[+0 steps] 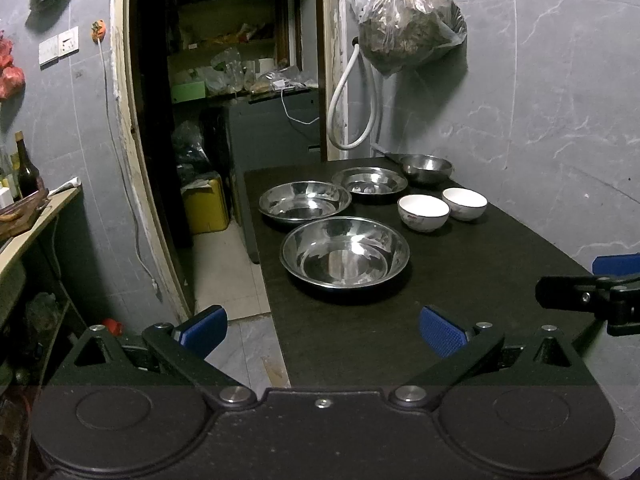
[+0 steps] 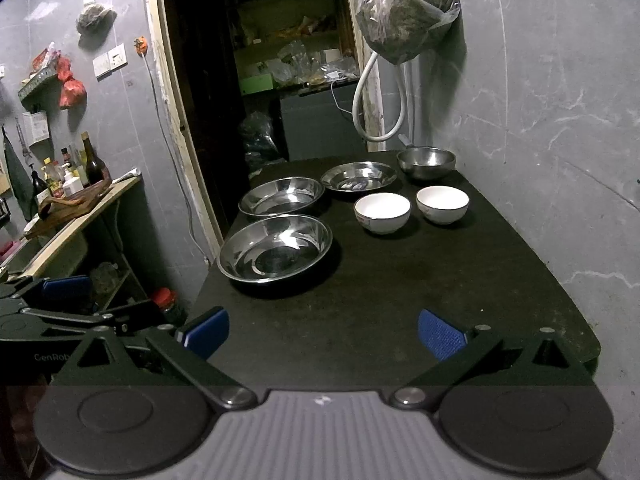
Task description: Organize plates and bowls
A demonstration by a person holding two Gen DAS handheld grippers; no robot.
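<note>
Grey marbled walls (image 1: pixel 540 80), dark doorway (image 1: pixel 224 80) behind. Black table (image 2: pixel 400 300) against right wall. Noted three shallow steel plates in table's left half: nearest plate (image 1: pixel 345 252), second plate (image 1: pixel 305 201) just behind it, third plate (image 1: pixel 370 184) farther back and to the right. Steel bowl (image 1: pixel 426 168) at far end near wall. Two white bowls (image 1: pixel 424 212) (image 1: pixel 465 203) side by side, right of the plates, apart from each other. None stacked; none touched. Left gripper (image 1: pixel 323 332) over table's near left edge, jaws spread wide, nothing between blue pads (image 1: pixel 440 336). Right gripper (image 2: pixel 323 334) over near end, jaws likewise wide, empty. Bagged bundle (image 2: pixel 406 12) hung on wall above far end.
</note>
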